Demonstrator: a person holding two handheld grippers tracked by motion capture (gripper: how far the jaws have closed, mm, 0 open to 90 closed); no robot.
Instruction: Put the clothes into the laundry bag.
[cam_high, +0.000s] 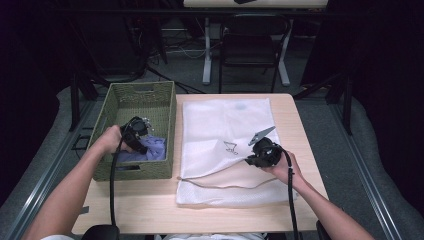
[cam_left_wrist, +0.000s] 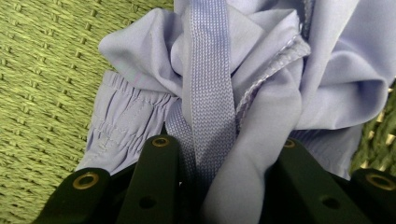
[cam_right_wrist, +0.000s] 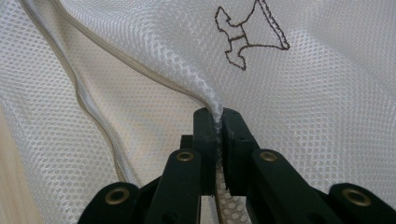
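Step in hand: loading laundry into the mesh bag, I'd say. My right gripper (cam_high: 251, 159) has its jaws pressed together on the upper layer of the white mesh laundry bag (cam_high: 220, 125) near its zipper (cam_right_wrist: 93, 112), lifting that edge so the mouth gapes. The bag lies flat on the wooden table (cam_high: 150, 210), just right of the basket.

My left gripper (cam_high: 141, 145) is down inside the green woven basket (cam_high: 167, 117); its jaws are pinching a bunch of the lavender garment (cam_left_wrist: 261, 74), fabric and a ribbed strap (cam_left_wrist: 210, 93) squeezed between them. The garment sits crumpled at the near end of the basket, on its floor; its elastic waistband (cam_left_wrist: 121, 121) shows.

Basket contents: just that one lavender piece as far as I can tell; the far half looks bare. The bag looks flat, nothing visible inside.

Next move, my guess: lift the garment clear of the basket wall, carry it right, feed it into the held-open mouth. Needs the right pinch kept firm and raised; trailing cloth could snag on the rim.
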